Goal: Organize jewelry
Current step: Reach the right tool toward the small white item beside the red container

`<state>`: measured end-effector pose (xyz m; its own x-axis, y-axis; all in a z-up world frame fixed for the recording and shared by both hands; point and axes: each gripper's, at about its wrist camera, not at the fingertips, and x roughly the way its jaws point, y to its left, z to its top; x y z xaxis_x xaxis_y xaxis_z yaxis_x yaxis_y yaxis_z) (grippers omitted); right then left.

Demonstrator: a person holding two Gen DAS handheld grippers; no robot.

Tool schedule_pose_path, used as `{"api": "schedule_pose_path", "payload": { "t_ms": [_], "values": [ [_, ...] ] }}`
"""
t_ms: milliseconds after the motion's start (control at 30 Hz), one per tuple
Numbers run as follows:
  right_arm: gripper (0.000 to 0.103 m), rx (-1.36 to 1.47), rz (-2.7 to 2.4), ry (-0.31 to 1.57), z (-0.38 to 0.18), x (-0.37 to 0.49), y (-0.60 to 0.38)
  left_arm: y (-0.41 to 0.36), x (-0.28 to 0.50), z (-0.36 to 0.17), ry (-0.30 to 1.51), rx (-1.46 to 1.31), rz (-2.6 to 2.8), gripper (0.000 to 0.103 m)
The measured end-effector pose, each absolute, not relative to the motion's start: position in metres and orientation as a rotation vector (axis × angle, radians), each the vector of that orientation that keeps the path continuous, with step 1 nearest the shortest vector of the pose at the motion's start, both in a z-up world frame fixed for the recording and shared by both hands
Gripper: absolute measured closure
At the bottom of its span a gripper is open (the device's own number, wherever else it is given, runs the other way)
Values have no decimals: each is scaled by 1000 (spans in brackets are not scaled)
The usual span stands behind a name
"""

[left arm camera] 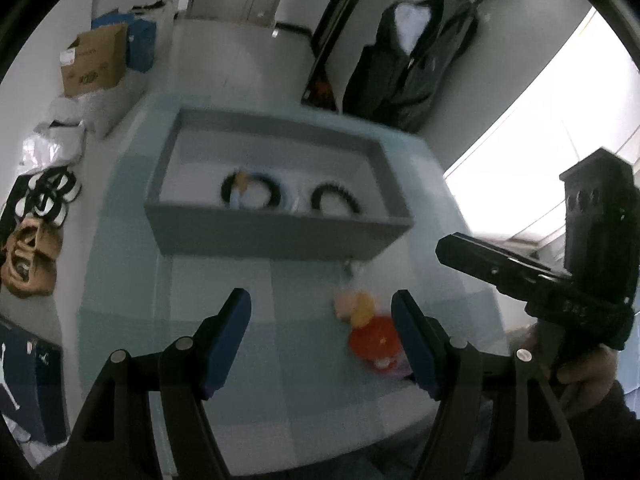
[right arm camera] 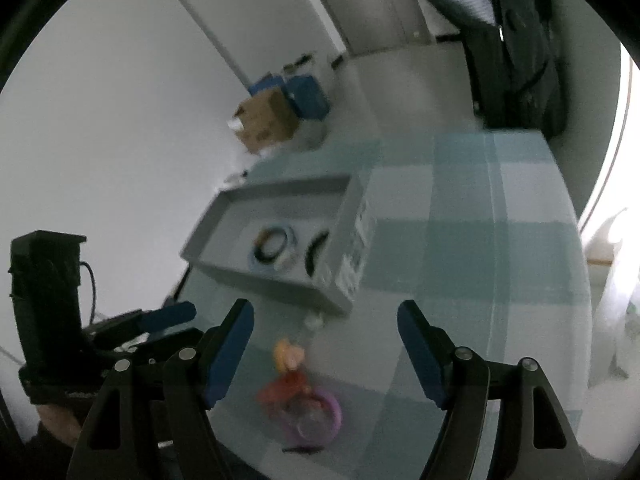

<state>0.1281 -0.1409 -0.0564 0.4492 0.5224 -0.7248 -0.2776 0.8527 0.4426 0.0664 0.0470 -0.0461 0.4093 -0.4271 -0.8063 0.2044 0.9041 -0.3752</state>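
A: Round table [left arm camera: 132,240] under a pale blue-and-white checked cloth; plain white wall [right arm camera: 120,120] behind, pale floor [left arm camera: 224,56].

B: Cardboard box [left arm camera: 94,62] and blue boxes [left arm camera: 142,42] against the wall; shoes [left arm camera: 48,196] on the floor. Dark coat [left arm camera: 416,64] hanging; overexposed window [left arm camera: 552,120] as light source.

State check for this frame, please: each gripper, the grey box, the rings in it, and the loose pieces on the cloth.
Left gripper: open, nothing between its pads.
Right gripper: open, holding nothing.
Grey box: lidless, resting on the checked cloth.
Black rings: lying flat inside the box, side by side.
Loose pieces: in a heap on the cloth, outside the box; too blurred to count.
Purple ring: flat on the cloth, in that heap.
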Motion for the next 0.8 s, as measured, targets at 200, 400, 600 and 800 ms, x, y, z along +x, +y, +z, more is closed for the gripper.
{"api": "schedule_pose_path", "payload": {
  "t_ms": [200, 400, 600, 800],
  "values": [
    [29, 267, 528, 1069, -74, 128, -124, 39, 62, -68, 1187, -212, -366, 34],
    [37, 274, 534, 1123, -87, 134, -106, 47, 62, -66, 1194, -236, -346, 34],
    [47, 237, 519, 1129, -91, 139, -89, 53, 65, -73, 1214, -276, -323, 34],
    [60, 135, 463, 1132, -95, 144, -70, 54, 65, -74, 1215, -284, -313, 34]
  ]
}}
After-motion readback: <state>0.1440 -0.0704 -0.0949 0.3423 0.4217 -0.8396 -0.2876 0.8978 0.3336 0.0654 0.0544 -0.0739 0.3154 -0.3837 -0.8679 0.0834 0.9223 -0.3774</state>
